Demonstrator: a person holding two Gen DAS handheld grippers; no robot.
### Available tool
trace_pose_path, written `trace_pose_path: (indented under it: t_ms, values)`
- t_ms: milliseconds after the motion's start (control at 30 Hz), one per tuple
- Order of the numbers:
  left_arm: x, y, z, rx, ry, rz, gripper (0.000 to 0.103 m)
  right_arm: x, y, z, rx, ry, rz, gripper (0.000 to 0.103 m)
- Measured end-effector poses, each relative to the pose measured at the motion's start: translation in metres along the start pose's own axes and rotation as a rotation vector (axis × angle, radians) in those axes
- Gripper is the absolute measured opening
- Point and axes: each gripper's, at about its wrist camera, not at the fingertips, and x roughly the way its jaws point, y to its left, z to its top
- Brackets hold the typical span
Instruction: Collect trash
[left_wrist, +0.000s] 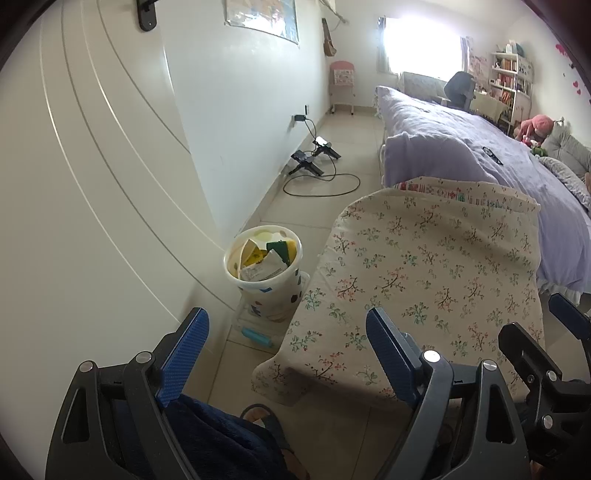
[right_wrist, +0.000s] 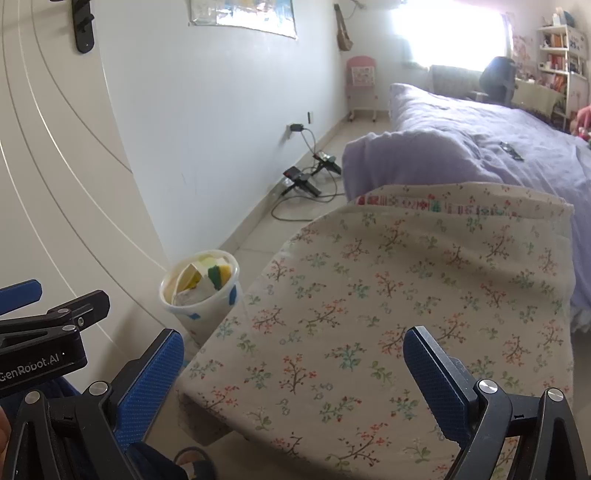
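"GenRobot.AI" marks left gripper (right_wrist: 22, 306); bin (left_wrist: 263, 271) papers' print seems illegible.

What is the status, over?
Left gripper and right gripper open, empty. White dotted trash bin full, beside floral-cloth table. Nothing blocking.

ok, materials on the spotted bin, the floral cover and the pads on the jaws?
Spotted bin: looks like thin white plastic, slightly translucent with a smooth rolled rim and printed dots.
Floral cover: woven cloth, probably cotton; matte, draping softly over the edge, with a stitched hem.
Pads: blue, finely dimpled, likely rubber or textured plastic, on glossy black mounts with metal pins. Both pairs of jaws stand open.
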Motion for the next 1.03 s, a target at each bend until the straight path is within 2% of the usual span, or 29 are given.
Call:
trace_pose_path:
  t_ms: [1033]
  values:
    - [0.006,0.0016,0.0006,0.003,0.019,-0.001,0.089,0.007,0.0031,-0.0001,0.002,0.007,0.008,0.098]
